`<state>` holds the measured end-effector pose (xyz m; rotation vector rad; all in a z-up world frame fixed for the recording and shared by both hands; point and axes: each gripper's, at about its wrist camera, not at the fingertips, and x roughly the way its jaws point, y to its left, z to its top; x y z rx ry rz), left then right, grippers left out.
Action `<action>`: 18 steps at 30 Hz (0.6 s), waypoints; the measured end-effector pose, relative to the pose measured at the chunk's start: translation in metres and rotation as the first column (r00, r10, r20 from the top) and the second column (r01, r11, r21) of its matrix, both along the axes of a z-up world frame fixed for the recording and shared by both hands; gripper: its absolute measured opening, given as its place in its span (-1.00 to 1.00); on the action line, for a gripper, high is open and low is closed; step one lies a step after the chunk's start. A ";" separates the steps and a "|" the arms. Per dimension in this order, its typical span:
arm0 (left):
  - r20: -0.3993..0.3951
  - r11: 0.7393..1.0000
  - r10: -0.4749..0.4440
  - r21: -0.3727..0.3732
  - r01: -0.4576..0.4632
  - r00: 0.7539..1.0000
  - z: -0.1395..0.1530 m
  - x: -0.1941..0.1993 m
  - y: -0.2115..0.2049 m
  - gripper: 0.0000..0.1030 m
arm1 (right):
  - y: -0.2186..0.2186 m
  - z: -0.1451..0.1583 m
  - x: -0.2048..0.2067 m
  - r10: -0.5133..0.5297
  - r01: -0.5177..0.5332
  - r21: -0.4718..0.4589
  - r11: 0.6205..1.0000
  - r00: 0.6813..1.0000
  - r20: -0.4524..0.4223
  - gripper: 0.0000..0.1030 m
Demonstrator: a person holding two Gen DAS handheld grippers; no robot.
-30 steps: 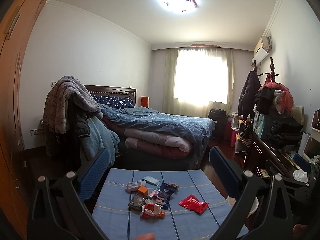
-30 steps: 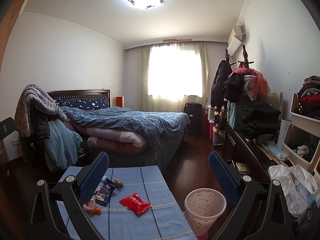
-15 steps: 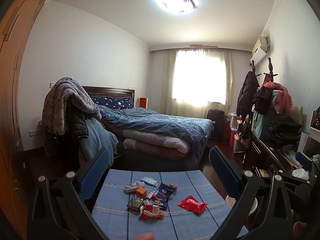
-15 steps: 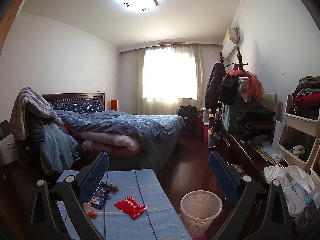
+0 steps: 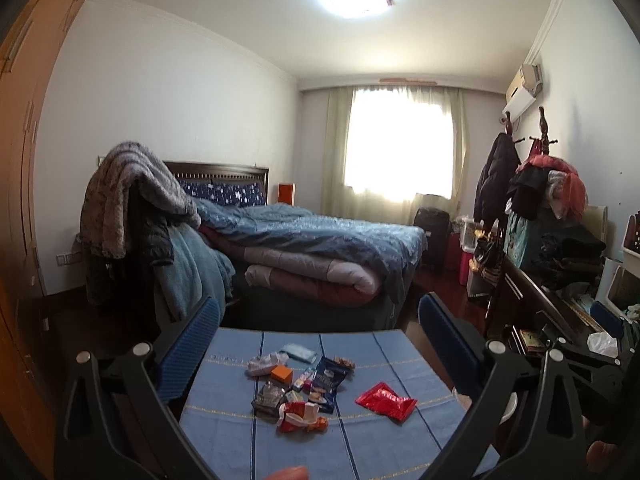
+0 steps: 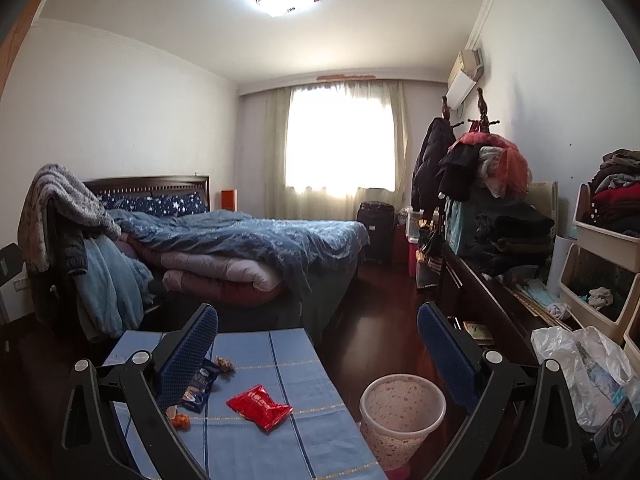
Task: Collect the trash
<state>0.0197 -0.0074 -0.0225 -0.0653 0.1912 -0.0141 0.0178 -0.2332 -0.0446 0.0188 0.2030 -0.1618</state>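
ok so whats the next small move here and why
Probably lower the right gripper onto the red packet. Both grippers are open and empty, the packet lies apart from the other wrappers on the table, and it is nearest the bin beside the table.

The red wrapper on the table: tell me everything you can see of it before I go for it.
The red wrapper is a glossy, crinkled foil-like packet with small white print, lying flat and slightly skewed on the blue striped tablecloth. It sits alone, apart from the trash pile, nearest the table edge beside the bin. Neither gripper touches it.
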 end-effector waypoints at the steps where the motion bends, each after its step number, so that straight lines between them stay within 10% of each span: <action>1: -0.012 1.000 -0.001 -0.001 0.001 1.000 -0.003 0.005 0.000 0.93 | 0.001 -0.002 0.004 0.005 -0.005 -0.001 1.000 1.000 -0.011 0.93; 10: -0.184 0.999 0.042 -0.009 -0.045 0.982 -0.055 0.066 0.024 0.93 | 0.016 -0.038 0.053 0.066 -0.067 -0.002 0.998 0.987 -0.147 0.93; 18: -0.408 0.995 0.077 -0.025 -0.096 0.910 -0.146 0.141 0.062 0.93 | 0.024 -0.099 0.118 0.119 -0.110 0.044 0.993 0.936 -0.330 0.93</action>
